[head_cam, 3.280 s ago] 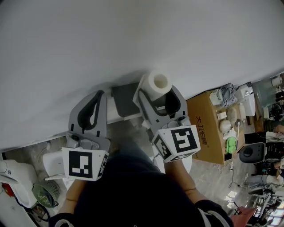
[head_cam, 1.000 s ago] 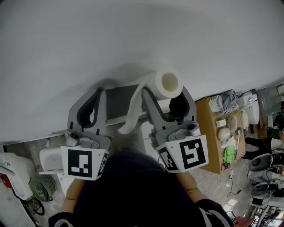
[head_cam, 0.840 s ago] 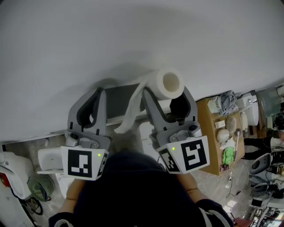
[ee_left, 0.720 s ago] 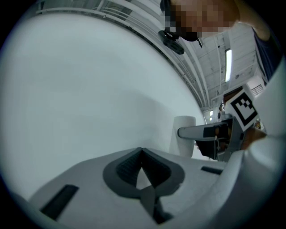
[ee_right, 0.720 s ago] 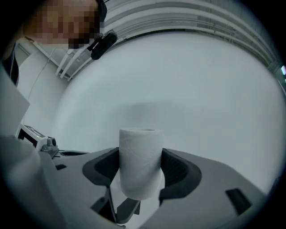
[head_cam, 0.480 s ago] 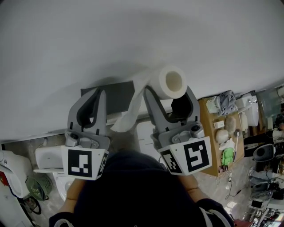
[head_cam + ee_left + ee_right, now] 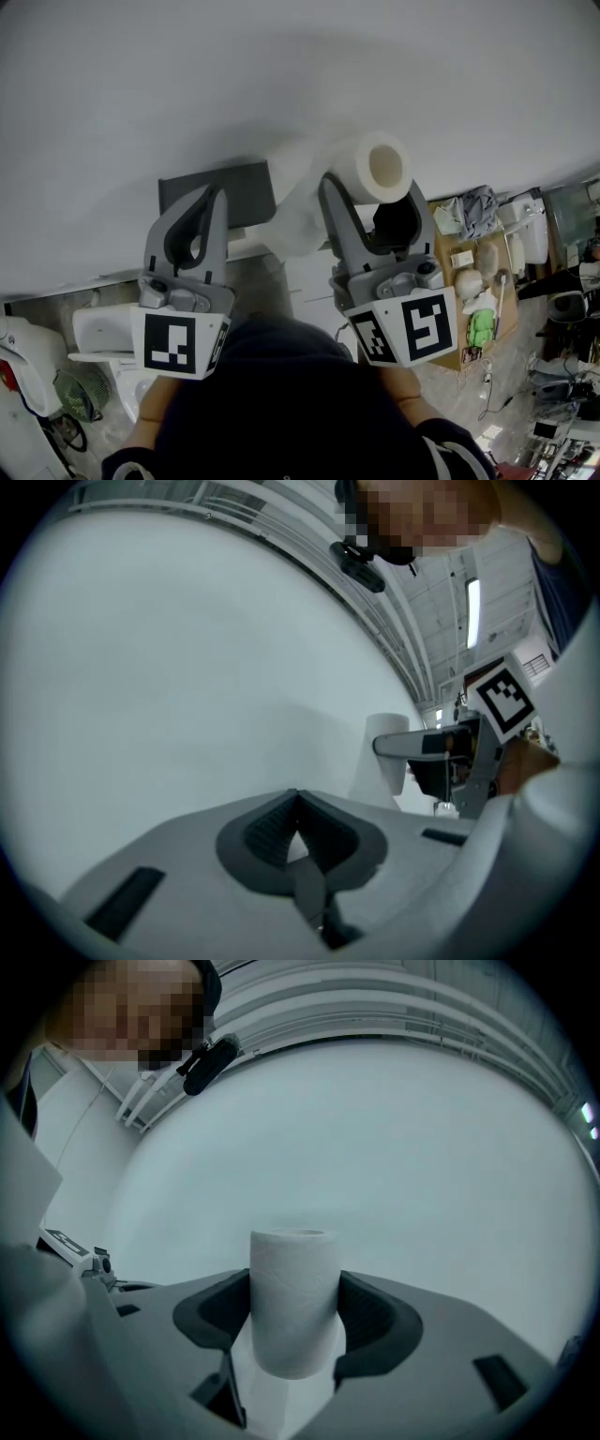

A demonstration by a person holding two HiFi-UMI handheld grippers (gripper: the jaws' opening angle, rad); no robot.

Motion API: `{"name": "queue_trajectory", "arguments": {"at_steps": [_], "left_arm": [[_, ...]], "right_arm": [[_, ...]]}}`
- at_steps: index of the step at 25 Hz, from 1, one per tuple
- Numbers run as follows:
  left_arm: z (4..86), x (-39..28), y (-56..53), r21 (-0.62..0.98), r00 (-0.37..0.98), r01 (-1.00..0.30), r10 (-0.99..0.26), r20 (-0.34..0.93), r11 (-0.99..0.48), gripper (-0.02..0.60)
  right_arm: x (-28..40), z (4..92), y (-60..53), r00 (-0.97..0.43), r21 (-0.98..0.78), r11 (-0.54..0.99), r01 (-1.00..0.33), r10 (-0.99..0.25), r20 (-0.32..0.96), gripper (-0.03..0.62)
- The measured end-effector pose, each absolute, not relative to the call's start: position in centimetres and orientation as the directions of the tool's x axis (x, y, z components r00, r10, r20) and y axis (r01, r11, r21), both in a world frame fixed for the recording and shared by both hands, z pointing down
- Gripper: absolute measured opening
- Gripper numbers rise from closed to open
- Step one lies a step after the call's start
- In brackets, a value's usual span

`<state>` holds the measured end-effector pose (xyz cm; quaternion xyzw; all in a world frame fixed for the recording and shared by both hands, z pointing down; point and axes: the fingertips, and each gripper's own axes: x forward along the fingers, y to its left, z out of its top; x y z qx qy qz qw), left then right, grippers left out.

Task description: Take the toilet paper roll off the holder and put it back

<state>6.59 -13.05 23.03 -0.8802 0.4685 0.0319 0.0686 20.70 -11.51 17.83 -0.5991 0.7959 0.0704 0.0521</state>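
White toilet paper roll (image 7: 292, 1297), clamped in my right tongs (image 7: 373, 192), hangs off the holder (image 7: 217, 190) for re-hanging; left tongs (image 7: 298, 808) pinched together, empty.

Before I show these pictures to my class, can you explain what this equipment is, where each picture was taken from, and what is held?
A person holds a grey two-jaw gripper in each hand; the marker cubes are part of them. The head view looks down from a camera on the person's head; the other two views come from cameras riding on each gripper. The right gripper is shut on a white toilet paper roll, whose loose tail hangs beside the dark grey wall holder. The left gripper is shut and empty. There is no table: both face a plain white wall.
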Motion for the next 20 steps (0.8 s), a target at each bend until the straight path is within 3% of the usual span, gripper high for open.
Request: {"name": "queue_trajectory", "arguments": {"at_steps": [20], "left_arm": [[22.9, 6.5, -12.7, -0.106, 0.557, -0.830, -0.823, -0.108, -0.548, 0.002]], "right_arm": [[23.4, 17.9, -11.6, -0.214, 0.042, 0.210, -0.977, -0.963, -0.164, 0.298]]}}
